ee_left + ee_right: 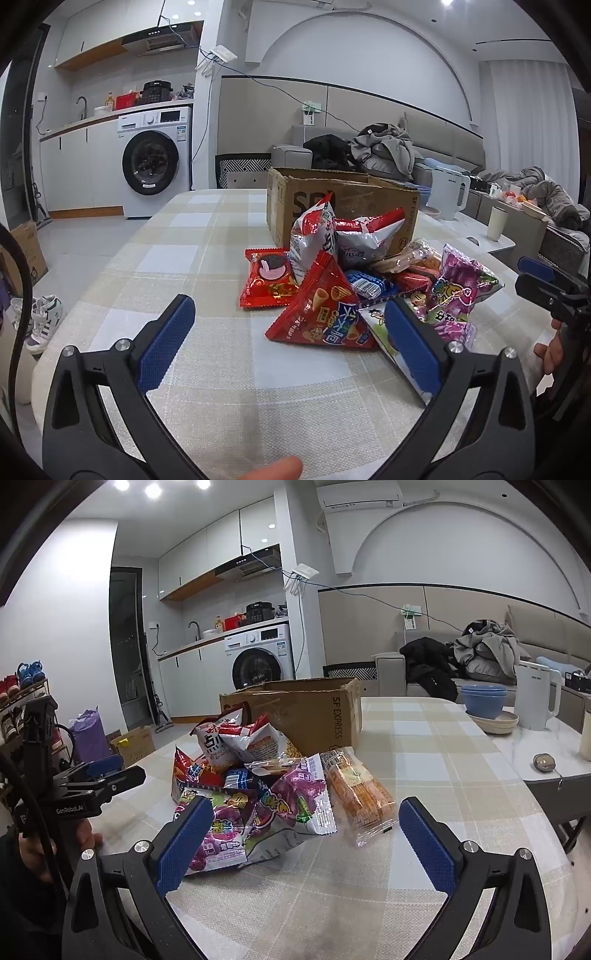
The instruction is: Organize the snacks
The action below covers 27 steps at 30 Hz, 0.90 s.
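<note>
1. Foil snack packets are heaped on the checked tablecloth, touching the front of the open SF Express carton.
2. Left gripper and right gripper are held wide, nothing between the jaws.
3. Risk: slick, puffed bags could slip or burst if pinched hard; overlapping packets may be dragged along.
4. Bowls and a white kettle are noted well apart, right.

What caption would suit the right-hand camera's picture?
Open jaws of the right gripper face a snack pile before a cardboard box.
</note>
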Tool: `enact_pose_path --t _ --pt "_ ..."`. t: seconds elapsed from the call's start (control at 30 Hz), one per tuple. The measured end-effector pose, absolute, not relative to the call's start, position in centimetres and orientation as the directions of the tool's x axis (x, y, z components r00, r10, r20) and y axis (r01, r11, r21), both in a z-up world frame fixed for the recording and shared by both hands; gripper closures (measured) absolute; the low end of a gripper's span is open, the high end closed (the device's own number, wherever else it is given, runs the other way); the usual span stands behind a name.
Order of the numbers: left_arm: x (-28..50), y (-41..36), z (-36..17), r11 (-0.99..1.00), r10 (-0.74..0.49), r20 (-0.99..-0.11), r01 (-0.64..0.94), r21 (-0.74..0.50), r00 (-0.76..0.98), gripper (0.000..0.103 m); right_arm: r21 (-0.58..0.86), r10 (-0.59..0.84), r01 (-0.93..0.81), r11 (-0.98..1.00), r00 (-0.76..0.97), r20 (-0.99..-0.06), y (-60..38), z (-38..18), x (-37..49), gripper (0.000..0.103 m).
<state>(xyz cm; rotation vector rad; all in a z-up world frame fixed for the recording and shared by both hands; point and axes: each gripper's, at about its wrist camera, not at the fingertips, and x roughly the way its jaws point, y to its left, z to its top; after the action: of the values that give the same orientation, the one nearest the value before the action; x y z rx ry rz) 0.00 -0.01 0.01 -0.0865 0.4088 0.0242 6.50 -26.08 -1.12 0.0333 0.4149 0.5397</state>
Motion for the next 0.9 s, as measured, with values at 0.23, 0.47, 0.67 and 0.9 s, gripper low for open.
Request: enact_pose_path --t 0.23,0.47,0.67,0.9 --pt "0.14 0.1 0.01 0.997 0.007 -0.4 -0.038 -0.069 0.917 0.001 0.134 0.512 -0.5 0.855 0.776 -0.369 -26.05 -1.11 6.51 0.0" --pt "0.07 0.09 0.03 0.997 0.007 -0.397 -0.035 -0.064 0.918 0.001 0.142 0.502 -0.487 0.862 0.78 -0.375 -26.7 -1.27 6.69 0.0" --pt "0.06 0.08 0.03 0.997 0.008 -0.396 -0.036 -0.062 0.918 0.001 0.137 0.502 -0.49 0.861 0.776 -0.381 -26.36 -1.3 6.83 0.0" --pt "-0.23 0.17 -0.09 0.998 0.008 -0.396 -0.035 -0.061 0.918 0.001 0.137 0.501 -0.488 0.862 0.777 -0.382 -26.34 -1.31 6.84 0.0"
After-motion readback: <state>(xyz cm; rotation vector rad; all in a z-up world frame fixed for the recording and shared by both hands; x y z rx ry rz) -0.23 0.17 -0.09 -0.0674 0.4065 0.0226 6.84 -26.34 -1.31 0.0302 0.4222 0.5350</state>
